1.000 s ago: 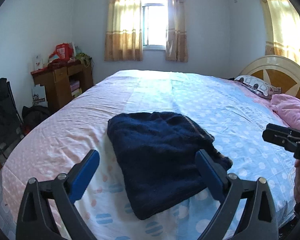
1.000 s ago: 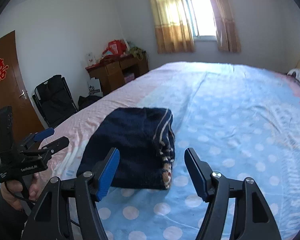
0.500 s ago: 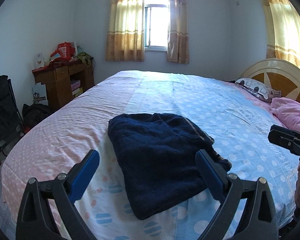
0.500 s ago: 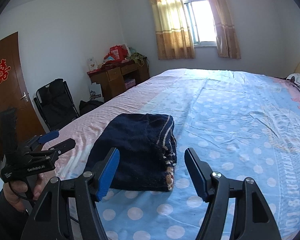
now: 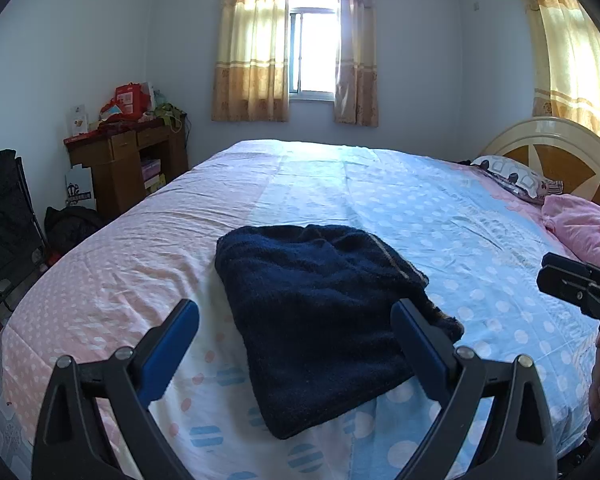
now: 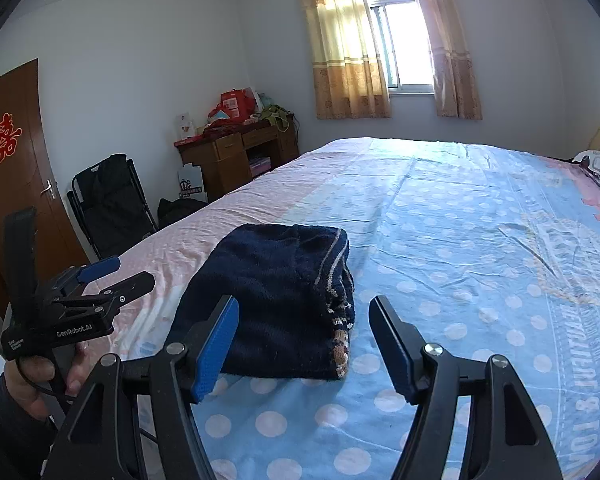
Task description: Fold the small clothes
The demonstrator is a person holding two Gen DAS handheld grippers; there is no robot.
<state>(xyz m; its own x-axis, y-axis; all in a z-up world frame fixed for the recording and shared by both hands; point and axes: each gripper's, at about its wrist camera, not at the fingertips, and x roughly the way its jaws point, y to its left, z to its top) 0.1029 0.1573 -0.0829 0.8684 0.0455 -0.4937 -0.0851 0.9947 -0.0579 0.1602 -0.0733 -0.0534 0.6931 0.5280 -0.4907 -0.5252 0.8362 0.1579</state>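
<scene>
The left hand-held gripper [image 5: 294,342], black with blue pads, has its jaws spread wide and holds nothing; it hovers above the near edge of the bed, clear of the cloth. The right hand-held gripper [image 6: 303,338], of the same build, is likewise wide open and empty, poised over the bedsheet with no contact. In the right wrist view the left hand-held gripper shows at 9 o'clock, gripped by a hand [image 6: 40,376], its fingers parted. In the left wrist view the right hand-held gripper's dark tips enter at 3 o'clock.

The folded navy-blue knitted garment [image 5: 320,316] lies flat on the bed, just ahead of both tools at 12 o'clock from each. In the right wrist view its right edge [image 6: 336,280] shows stacked layers with a tan striped trim.

The bed is covered by a pink and light-blue polka-dot bedsheet [image 5: 420,216]. At 2 o'clock in the left wrist view rest a pink pillow [image 5: 580,228] and a cream and brown headboard [image 5: 552,152]. At 10 o'clock stands a brown wooden desk [image 5: 124,164] piled with red items. Far at 12 o'clock a window with yellow curtains [image 5: 252,40] lets in daylight. A brown door [image 6: 16,184] shows at 9 o'clock in the right wrist view.
</scene>
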